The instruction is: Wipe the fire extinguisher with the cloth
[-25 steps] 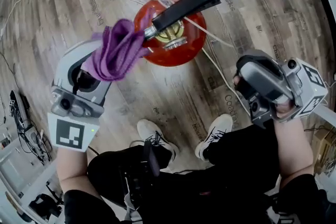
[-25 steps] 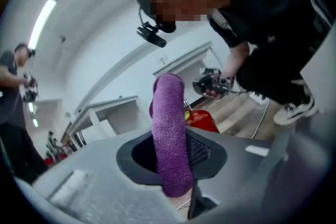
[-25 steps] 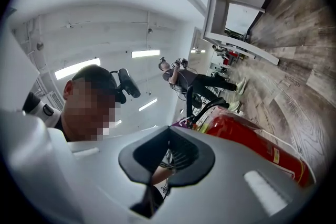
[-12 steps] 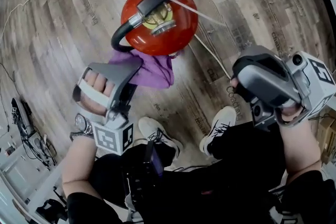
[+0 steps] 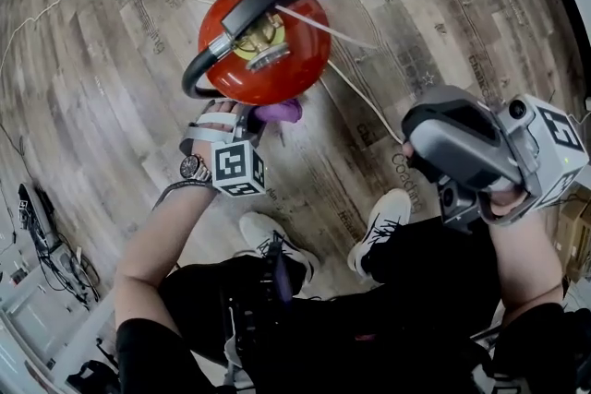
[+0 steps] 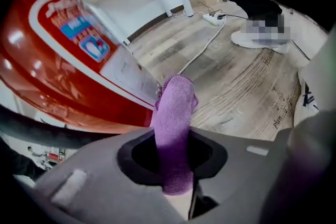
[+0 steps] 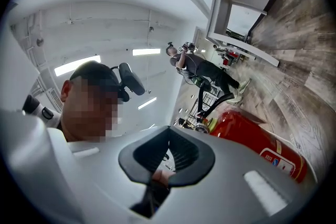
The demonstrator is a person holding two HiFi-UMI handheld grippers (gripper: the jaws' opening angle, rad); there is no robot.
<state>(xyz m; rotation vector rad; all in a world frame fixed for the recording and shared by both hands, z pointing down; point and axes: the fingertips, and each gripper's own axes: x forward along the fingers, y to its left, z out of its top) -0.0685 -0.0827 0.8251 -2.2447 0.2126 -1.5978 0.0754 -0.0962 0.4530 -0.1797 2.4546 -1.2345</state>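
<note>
Head view: your left gripper (image 5: 249, 120) has dropped from the top of the fire extinguisher (image 5: 277, 60), upper centre, to its lower side. Its jaws are clenched on the purple cloth (image 5: 280, 112), so a downward wipe seems under way. Your right gripper (image 5: 457, 141) is clenched on nothing, at right. A white cable (image 5: 355, 97) crosses the wooden floor (image 5: 111, 60).

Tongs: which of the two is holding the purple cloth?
The left tongs, clamped on the cloth beside the red fire extinguisher; the right tongs are shut and empty.
</note>
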